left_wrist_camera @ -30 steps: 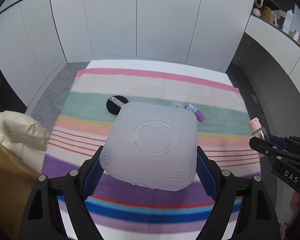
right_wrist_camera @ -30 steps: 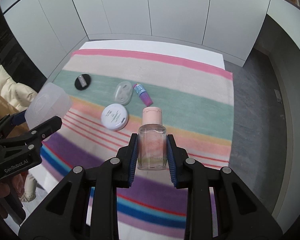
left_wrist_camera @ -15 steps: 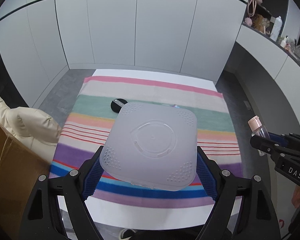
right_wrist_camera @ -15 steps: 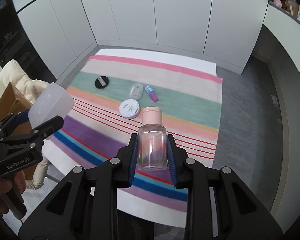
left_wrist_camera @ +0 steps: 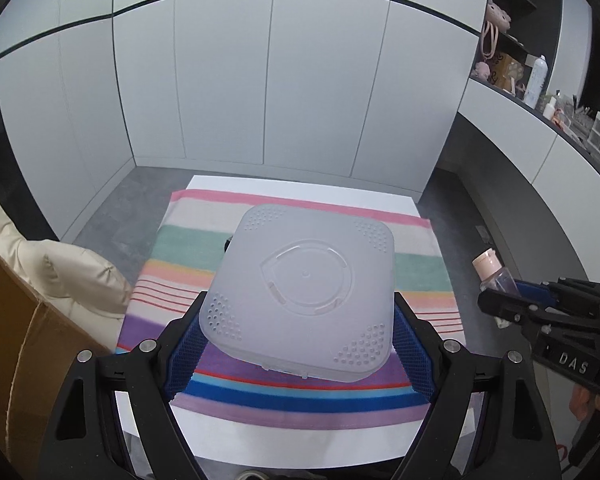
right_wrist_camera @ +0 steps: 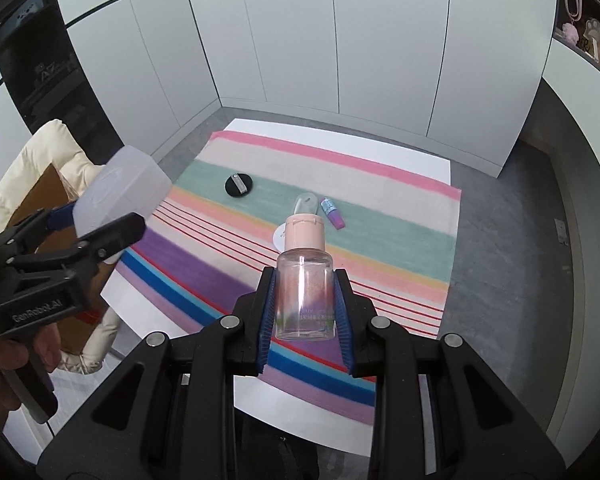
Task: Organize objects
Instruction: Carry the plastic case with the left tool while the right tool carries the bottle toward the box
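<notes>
While raised, left hand-held gripper [left_wrist_camera: 300, 344] clamps box [left_wrist_camera: 300, 292].

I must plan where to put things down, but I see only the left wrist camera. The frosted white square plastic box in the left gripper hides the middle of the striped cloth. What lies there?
Observer: Behind the frosted white square plastic box, a black round powder puff lies on the green stripe of the striped cloth.
Operator: Is anything else near it?
Observer: A small purple tube lies to its right, beside a clear oval lid.
Operator: How does the right gripper hold its bottle?
Observer: The right gripper is shut on the clear plastic bottle with a pink cap, one pad on each side of its body.
</notes>
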The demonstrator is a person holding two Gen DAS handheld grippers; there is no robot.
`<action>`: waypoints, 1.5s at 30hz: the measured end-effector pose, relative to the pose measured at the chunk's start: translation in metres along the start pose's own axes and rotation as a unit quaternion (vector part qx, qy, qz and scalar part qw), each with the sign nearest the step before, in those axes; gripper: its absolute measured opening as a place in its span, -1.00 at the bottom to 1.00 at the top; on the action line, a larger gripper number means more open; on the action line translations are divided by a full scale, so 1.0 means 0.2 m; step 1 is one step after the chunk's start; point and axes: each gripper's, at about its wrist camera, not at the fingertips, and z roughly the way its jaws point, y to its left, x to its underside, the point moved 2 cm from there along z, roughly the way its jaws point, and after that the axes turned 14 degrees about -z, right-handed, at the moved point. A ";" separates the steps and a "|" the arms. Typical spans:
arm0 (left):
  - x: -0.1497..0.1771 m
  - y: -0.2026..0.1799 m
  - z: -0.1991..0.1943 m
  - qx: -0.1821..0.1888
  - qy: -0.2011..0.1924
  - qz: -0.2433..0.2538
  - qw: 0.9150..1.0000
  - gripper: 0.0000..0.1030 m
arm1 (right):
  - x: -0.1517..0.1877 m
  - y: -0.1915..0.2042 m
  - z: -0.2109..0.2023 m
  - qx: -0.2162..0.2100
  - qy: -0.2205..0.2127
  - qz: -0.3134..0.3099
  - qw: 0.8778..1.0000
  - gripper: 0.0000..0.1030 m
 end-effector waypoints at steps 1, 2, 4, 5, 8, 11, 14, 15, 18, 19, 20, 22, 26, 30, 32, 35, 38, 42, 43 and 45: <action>0.00 0.01 0.01 -0.001 0.000 0.000 1.000 0.65 | 0.00 0.00 0.01 0.001 0.000 0.002 1.000 -0.45; 0.01 0.01 0.01 -0.003 -0.001 -0.001 1.000 0.65 | -0.02 -0.01 0.02 -0.001 0.001 0.007 1.000 -0.44; 0.00 0.04 0.02 -0.001 0.001 -0.007 1.000 0.65 | -0.04 -0.02 0.03 -0.002 -0.001 0.014 1.000 -0.45; 0.00 0.05 0.01 -0.001 0.000 -0.009 1.000 0.65 | -0.05 -0.02 0.02 -0.001 -0.004 0.015 1.000 -0.45; -0.01 0.10 0.00 -0.005 -0.006 -0.014 1.000 0.65 | -0.09 0.01 0.02 0.003 -0.011 0.006 1.000 -0.45; -0.02 0.16 -0.01 -0.013 -0.012 -0.018 1.000 0.65 | -0.13 0.07 0.05 -0.001 -0.012 0.001 1.000 -0.45; -0.03 0.22 -0.02 -0.019 -0.017 -0.027 0.999 0.65 | -0.15 0.13 0.07 -0.006 -0.010 -0.008 1.000 -0.45; -0.03 0.24 -0.03 -0.019 -0.017 -0.029 0.999 0.65 | -0.16 0.16 0.08 -0.008 -0.011 -0.011 1.000 -0.45; -0.04 0.30 -0.05 -0.026 -0.023 -0.034 0.999 0.65 | -0.19 0.22 0.10 -0.017 -0.012 -0.019 1.000 -0.45; -0.04 0.32 -0.06 -0.028 -0.023 -0.036 0.999 0.65 | -0.20 0.25 0.11 -0.019 -0.012 -0.023 0.999 -0.44; -0.04 0.34 -0.06 -0.029 -0.024 -0.039 0.999 0.65 | -0.21 0.27 0.12 -0.021 -0.012 -0.027 0.999 -0.45; -0.04 0.40 -0.08 -0.033 -0.025 -0.046 0.998 0.65 | -0.23 0.31 0.14 -0.026 -0.012 -0.031 0.999 -0.45; -0.04 0.49 -0.11 -0.045 -0.032 -0.056 0.997 0.65 | -0.28 0.40 0.17 -0.030 -0.016 -0.046 0.998 -0.44; -0.04 0.57 -0.15 -0.055 -0.038 -0.064 0.996 0.65 | -0.32 0.49 0.19 -0.035 -0.020 -0.057 0.998 -0.44; -0.04 0.61 -0.17 -0.060 -0.042 -0.067 0.995 0.65 | -0.34 0.54 0.20 -0.040 -0.022 -0.063 0.997 -0.44; -0.04 0.66 -0.20 -0.075 -0.054 -0.065 0.994 0.65 | -0.36 0.60 0.21 -0.045 -0.024 -0.070 0.996 -0.45; -0.03 0.73 -0.23 -0.081 -0.057 -0.072 0.992 0.65 | -0.39 0.67 0.22 -0.050 -0.028 -0.078 0.995 -0.44; -0.02 0.82 -0.28 -0.093 -0.062 -0.082 0.990 0.65 | -0.41 0.75 0.23 -0.058 -0.029 -0.088 0.994 -0.45; -0.02 0.84 -0.29 -0.095 -0.063 -0.085 0.990 0.65 | -0.42 0.77 0.23 -0.060 -0.029 -0.091 0.994 -0.44; -0.02 0.87 -0.31 -0.099 -0.065 -0.090 0.989 0.65 | -0.43 0.80 0.24 -0.063 -0.031 -0.095 0.993 -0.44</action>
